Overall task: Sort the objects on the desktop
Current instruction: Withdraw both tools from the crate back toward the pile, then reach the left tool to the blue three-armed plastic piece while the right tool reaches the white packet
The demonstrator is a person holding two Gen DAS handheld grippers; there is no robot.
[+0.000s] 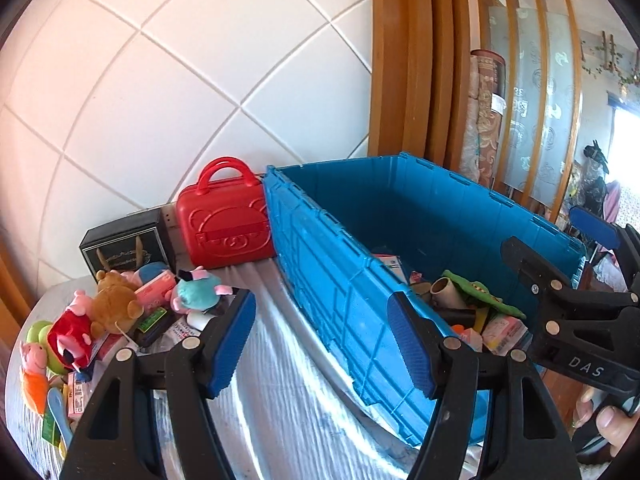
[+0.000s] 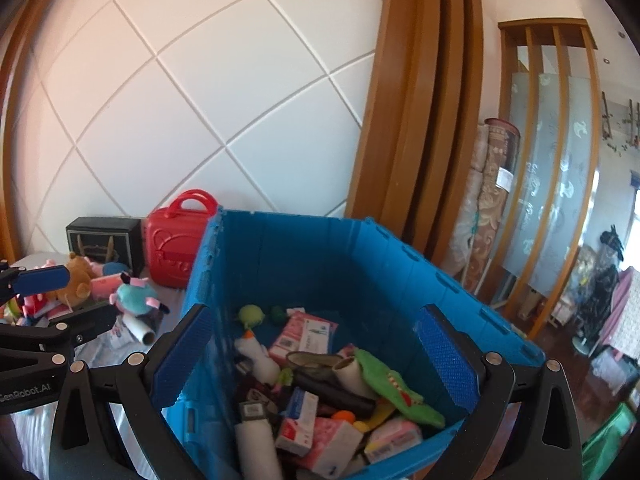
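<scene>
Blue crate (image 2: 304, 264): open-topped, on the table (image 1: 280, 380); in the right wrist view it sits straight ahead between the right jaws, in the left wrist view its near wall runs past the right-hand jaw.
Crate contents: green plush (image 2: 394, 388), cardboard tube (image 2: 352, 372), pink and white packets, a white toy, all loose on the bottom.
Left gripper (image 1: 322, 344): jaws released, nothing between the pads, only bare table and crate wall beyond them.
Right gripper (image 2: 316, 364): jaws spread wide, empty, the crate's inside showing between them.
Toy pile (image 1: 100, 320): outside the left-hand jaw of the left gripper; brown bear (image 1: 116, 300), teal plush (image 1: 198, 290), red plush, pink pig figures.
Red case (image 1: 226, 220): beyond the left jaws, touching the crate's far corner.
Black box (image 1: 124, 244): just beside the case, behind the pile.
Hand (image 1: 608, 420): fingers on the right gripper's handle.
</scene>
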